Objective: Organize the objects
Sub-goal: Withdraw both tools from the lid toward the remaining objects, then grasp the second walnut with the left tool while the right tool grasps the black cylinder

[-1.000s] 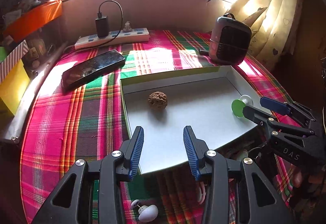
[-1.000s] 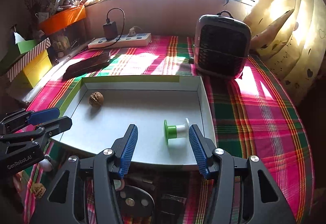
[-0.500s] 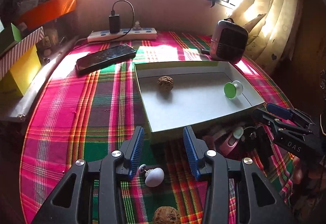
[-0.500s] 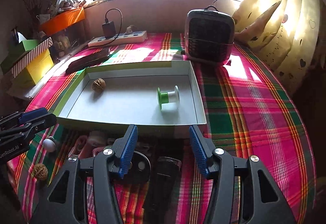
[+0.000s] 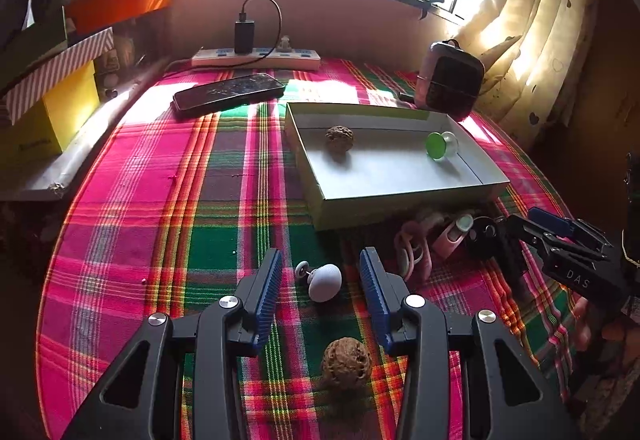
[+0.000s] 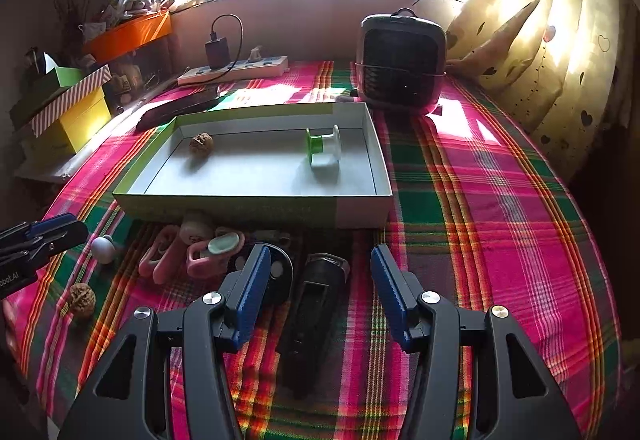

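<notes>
Just short of the shallow white cardboard tray (image 5: 404, 196): small white knobbed plastic piece (image 5: 325, 281) on the plaid cloth, framed by the left gripper (image 5: 319, 280), jaws parted and empty. Probably light, hard, smooth, liable to roll; best pinched across the round bulb, not the thin stem. Nearer than that, away from the tray, a wrinkled brown walnut (image 5: 346, 361): stiff, rough, easy to hold. Right gripper (image 6: 316, 290) likewise agape and empty over a long black device (image 6: 314, 320) in front of the tray. Tray's near wall to be cleared on lifting; wide bare floor inside between its walnut and green spool (image 6: 322, 144).
</notes>
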The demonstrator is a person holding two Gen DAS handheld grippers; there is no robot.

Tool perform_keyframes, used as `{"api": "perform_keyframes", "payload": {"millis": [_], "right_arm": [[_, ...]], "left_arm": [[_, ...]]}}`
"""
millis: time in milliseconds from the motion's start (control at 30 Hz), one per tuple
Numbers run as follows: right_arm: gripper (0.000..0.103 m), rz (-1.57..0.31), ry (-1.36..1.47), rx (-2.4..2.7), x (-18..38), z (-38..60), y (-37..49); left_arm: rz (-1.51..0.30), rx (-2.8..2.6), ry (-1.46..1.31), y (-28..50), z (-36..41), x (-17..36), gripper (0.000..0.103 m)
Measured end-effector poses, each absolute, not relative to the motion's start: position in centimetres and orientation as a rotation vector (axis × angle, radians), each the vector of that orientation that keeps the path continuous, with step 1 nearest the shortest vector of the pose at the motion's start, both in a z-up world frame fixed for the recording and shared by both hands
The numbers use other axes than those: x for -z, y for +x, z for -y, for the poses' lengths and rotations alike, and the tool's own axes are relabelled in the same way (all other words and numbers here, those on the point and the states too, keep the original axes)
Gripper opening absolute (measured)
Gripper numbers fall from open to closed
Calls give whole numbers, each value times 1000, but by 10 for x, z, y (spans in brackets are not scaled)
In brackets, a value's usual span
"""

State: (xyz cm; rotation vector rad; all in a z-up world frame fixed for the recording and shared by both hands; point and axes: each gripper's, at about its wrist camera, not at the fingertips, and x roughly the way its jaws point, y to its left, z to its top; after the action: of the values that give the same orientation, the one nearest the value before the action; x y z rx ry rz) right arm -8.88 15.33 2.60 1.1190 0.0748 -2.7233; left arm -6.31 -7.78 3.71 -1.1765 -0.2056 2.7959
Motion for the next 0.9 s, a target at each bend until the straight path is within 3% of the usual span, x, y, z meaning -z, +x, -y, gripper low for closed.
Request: {"api": "perform_keyframes", "payload": {"millis": [900], "right_arm": [[53, -28, 1173, 2704, -10, -165, -66]], "left_arm": [[224, -2686, -1266, -30, 70, -9, 43]]}}
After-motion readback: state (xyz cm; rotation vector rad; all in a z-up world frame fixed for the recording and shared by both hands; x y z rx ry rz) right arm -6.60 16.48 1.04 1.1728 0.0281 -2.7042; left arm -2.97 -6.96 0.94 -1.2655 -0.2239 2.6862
